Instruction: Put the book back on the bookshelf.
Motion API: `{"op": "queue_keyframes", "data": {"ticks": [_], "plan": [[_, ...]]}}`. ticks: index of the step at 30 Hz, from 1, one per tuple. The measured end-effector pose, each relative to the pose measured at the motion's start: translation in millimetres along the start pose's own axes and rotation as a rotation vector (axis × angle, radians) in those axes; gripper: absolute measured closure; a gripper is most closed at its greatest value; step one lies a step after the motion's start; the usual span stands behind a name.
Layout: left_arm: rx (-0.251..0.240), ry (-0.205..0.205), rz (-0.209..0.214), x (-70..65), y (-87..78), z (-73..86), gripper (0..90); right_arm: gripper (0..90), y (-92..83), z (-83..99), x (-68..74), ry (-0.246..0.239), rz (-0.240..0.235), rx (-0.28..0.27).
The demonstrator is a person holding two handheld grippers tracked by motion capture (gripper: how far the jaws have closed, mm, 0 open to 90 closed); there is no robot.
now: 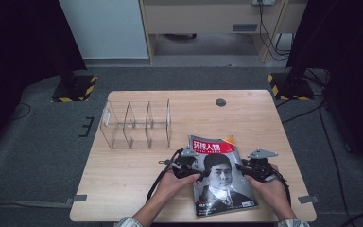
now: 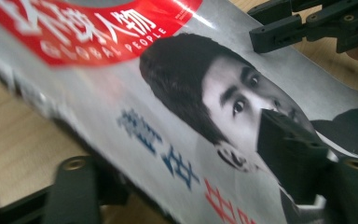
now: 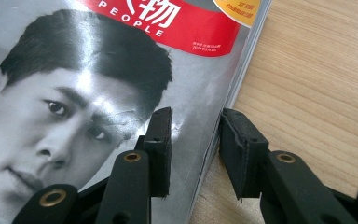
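Note:
A magazine (image 1: 220, 177) with a red title band and a face on its grey cover lies at the table's near edge, between both hands. My left gripper (image 1: 196, 171) is at its left edge. In the left gripper view the magazine (image 2: 168, 116) slants between the jaws, one over the cover and one beneath it, with a wide gap, so the left gripper (image 2: 177, 154) is open. My right gripper (image 1: 240, 168) is at the right edge. In the right gripper view the right gripper (image 3: 196, 116) straddles the edge of the magazine (image 3: 74, 93), one jaw over the cover and one over the wood, open.
A clear plastic organizer (image 1: 137, 124) with several compartments stands on the left half of the wooden table (image 1: 123, 175). A round cable hole (image 1: 220, 102) sits near the far edge. Grey carpet and dark stands surround the table.

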State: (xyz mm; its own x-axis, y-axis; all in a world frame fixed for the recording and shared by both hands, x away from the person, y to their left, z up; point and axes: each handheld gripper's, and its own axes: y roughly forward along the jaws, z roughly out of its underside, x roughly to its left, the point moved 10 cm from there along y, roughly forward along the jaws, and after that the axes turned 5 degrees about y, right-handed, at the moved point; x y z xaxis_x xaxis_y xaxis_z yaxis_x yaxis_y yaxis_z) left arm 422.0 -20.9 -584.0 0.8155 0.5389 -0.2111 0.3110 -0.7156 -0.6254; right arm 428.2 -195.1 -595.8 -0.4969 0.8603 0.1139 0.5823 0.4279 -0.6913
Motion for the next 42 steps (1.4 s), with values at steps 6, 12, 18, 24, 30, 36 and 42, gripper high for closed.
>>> {"op": "queue_keyframes", "data": {"ticks": [6,12,18,24,30,36,42], "plan": [[-0.008,-0.055,0.005,15.6,2.9,-11.6,26.0,64.2,-0.1,0.2,-0.2,0.000,-0.001,-0.001],[0.008,-0.076,-0.015,31.2,2.2,-15.4,44.5,58.4,0.7,-0.2,-1.8,0.014,-0.009,0.009],[0.010,-0.101,-0.027,39.9,3.4,-18.8,55.9,44.8,7.1,-5.4,-8.0,0.049,-0.008,0.010],[0.023,-0.096,-0.026,39.9,7.9,-26.5,59.7,44.5,15.3,-12.5,-11.4,0.059,-0.028,0.010],[0.029,-0.104,-0.012,39.1,10.1,-36.2,61.4,48.9,14.7,-12.5,-10.2,0.035,-0.024,0.006],[0.033,-0.111,-0.001,39.8,13.4,-43.2,63.1,51.4,14.2,-12.9,-9.8,0.019,-0.012,0.002],[0.034,-0.128,0.021,40.2,13.5,-48.6,63.0,51.8,14.1,-13.0,-9.8,0.021,-0.011,0.000]]}}
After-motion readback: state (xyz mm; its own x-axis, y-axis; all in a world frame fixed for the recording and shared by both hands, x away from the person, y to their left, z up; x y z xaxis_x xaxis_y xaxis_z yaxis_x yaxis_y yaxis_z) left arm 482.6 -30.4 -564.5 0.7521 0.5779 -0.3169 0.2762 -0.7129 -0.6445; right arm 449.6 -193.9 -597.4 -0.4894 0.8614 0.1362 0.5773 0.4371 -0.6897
